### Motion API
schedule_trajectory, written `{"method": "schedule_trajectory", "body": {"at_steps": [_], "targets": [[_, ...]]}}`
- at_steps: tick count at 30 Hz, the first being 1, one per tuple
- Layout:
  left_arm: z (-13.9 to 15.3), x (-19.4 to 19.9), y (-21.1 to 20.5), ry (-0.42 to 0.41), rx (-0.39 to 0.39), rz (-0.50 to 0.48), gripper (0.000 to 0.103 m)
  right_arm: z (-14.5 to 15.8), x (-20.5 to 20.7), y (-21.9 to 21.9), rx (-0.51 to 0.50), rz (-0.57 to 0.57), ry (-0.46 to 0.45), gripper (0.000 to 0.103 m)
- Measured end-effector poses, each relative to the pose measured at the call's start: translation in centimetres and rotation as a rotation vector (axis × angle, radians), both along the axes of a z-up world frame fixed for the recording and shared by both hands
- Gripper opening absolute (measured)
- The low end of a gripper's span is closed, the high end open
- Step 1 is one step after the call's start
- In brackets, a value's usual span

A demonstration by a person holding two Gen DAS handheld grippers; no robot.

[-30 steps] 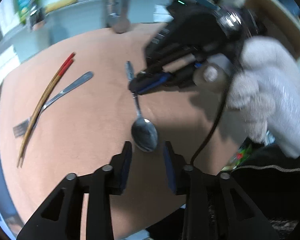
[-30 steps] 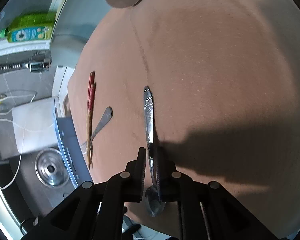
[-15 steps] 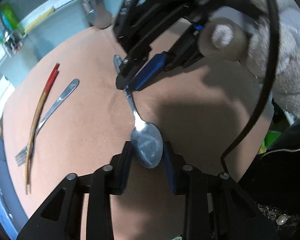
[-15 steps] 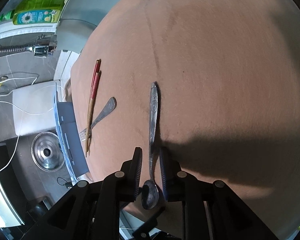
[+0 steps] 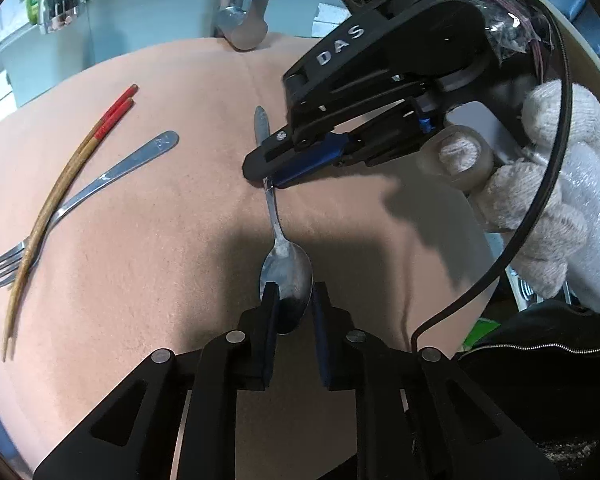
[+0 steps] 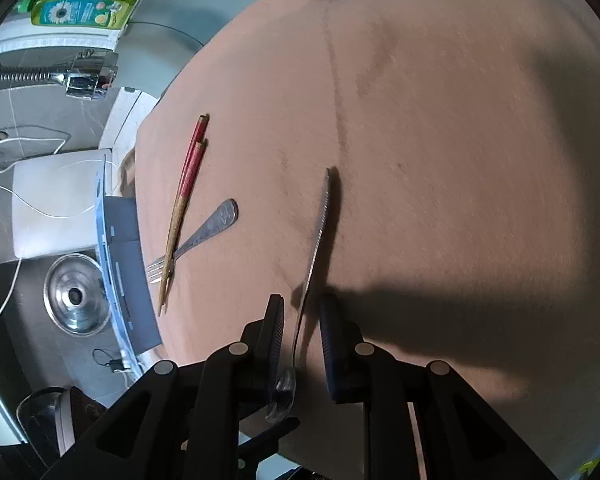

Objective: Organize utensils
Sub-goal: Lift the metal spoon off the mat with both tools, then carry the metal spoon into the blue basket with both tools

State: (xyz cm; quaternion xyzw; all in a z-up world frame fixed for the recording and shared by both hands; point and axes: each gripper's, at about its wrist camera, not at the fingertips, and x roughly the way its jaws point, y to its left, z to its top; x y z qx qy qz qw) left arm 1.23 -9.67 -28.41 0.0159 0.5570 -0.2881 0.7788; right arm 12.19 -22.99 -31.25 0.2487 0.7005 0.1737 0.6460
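Observation:
A steel spoon (image 5: 286, 268) lies lengthwise on the brown mat (image 5: 140, 280). My left gripper (image 5: 294, 294) has the spoon's bowl between its blue pads; the jaws are closing and both pads touch the bowl's edges. My right gripper (image 5: 266, 182), held by a white-gloved hand (image 5: 560, 200), straddles the thin handle farther up. In the right wrist view the spoon (image 6: 318, 232) shows edge-on, and the right gripper (image 6: 302, 308) has a gap on each side of the handle. A fork (image 5: 100, 184) and red-tipped chopsticks (image 5: 68, 172) lie crossed at the left.
A chrome faucet (image 5: 240, 28) stands past the mat's far edge. Left of the mat, the right wrist view shows a sink with a round drain (image 6: 74, 294), a spray head (image 6: 88, 78) and a green bottle (image 6: 80, 4). Bare mat stretches to the right.
My left gripper moved forward and down onto the spoon's bowl and its jaws narrowed around it. The right gripper's jaws parted slightly from the handle. The spoon now shows edge-on.

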Motion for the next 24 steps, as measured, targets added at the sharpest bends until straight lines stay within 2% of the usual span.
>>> {"method": "schedule_trajectory", "body": {"at_steps": [1,5,7,12,16,20,24], "targets": [[0.1,-0.3,0.1,0.009,-0.033,-0.036,0.013,0.2,0.1,0.3,-0.016,0.005,-0.009,0.017],[0.2,-0.5,0.5,-0.002,-0.04,-0.047,0.012,0.9,0.5,1.8,-0.104,0.053,-0.056,0.015],[0.2,-0.2,0.0,-0.016,-0.039,-0.045,0.007,1.0,0.7,2.2,-0.135,0.062,-0.064,0.007],[1.1,-1.0,0.7,-0.046,-0.035,-0.045,0.006,1.1,0.9,1.5,-0.099,0.015,-0.047,0.006],[1.7,-1.4,1.4,-0.067,-0.03,-0.04,0.006,2.0,0.8,1.9,-0.079,0.01,-0.067,0.006],[3.0,-1.5,2.7,-0.103,-0.033,-0.025,0.006,3.9,1.0,3.4,-0.043,0.01,-0.089,0.005],[5.6,-1.9,6.1,-0.138,-0.032,0.01,0.006,6.1,1.3,6.3,-0.007,0.035,-0.126,0.003]]}}
